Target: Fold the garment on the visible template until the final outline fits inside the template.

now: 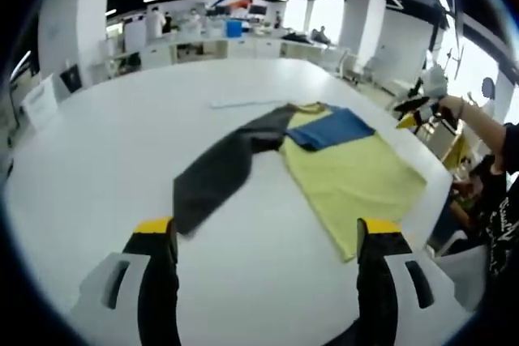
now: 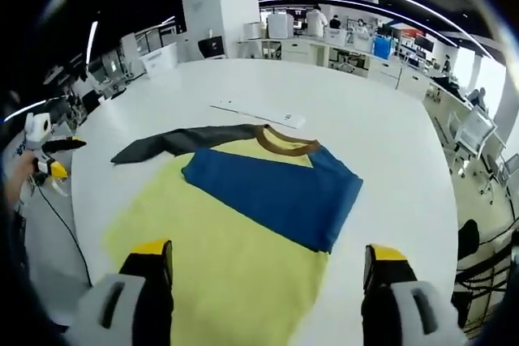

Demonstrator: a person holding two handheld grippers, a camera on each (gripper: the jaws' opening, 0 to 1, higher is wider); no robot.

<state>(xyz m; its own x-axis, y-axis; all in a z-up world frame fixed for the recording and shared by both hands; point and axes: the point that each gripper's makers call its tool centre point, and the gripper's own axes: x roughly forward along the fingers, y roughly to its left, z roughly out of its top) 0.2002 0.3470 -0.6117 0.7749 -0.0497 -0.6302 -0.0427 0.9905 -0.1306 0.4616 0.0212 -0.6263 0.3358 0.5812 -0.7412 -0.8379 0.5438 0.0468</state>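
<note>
Left gripper view is taken from above a white table, on which the garment is spread flat: a yellow body, a blue sleeve folded across the chest, and a dark grey sleeve stretched out toward the left gripper. That gripper's jaws are seen set wide apart, with nothing between them, above bare tabletop just short of the grey sleeve's end. The right gripper is seen at the far right, held up beyond the table edge, and whether its jaws are closed cannot be told there. Right gripper view is aimed down over the yellow body, and the right gripper is shown with jaws spread wide and empty above the cloth. A brown collar and a thin white strip lying beyond it on the table are also seen
</note>
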